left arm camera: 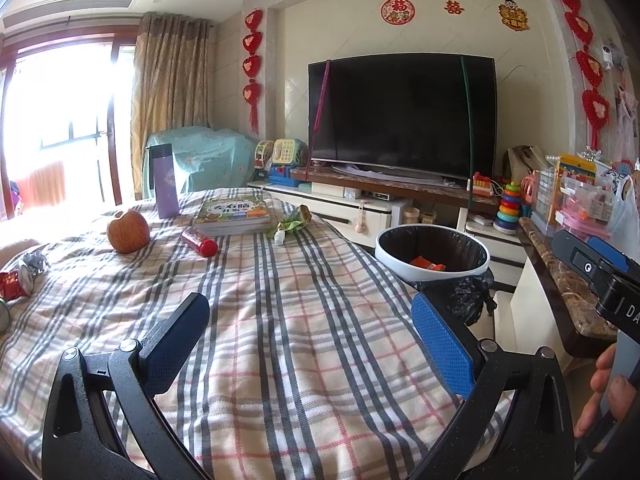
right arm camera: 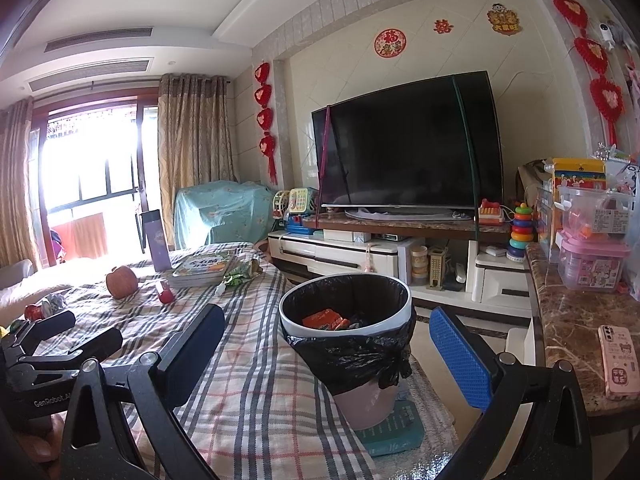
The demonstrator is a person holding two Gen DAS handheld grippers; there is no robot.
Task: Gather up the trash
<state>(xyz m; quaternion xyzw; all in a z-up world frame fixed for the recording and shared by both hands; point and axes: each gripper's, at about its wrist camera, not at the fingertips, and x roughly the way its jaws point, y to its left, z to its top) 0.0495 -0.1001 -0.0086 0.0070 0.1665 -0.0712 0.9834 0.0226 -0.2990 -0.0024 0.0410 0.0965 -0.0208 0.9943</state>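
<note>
Plaid-covered bed (left arm camera: pixel 280 320), bin (right arm camera: pixel 346 308) beside it holding orange wrappers. Both our hand-held grippers, left (left arm camera: pixel 312 344) and right (right arm camera: pixel 332 356), gape empty. Trash remaining: green wrapper (left arm camera: pixel 294 222), red can (left arm camera: pixel 200 240), foil scraps (left arm camera: pixel 24 272), cut off at frame edge. Next, we judge: reach, pinch, carry binward.

"GenRobot" is printed on the left hand-held gripper (right arm camera: pixel 98 330); red wall paper-cut (right arm camera: pixel 389 42) reads "福".

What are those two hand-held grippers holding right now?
Nothing. The left hand-held gripper is open over the checked blanket, and the right hand-held gripper is open in front of the trash bin.
</note>
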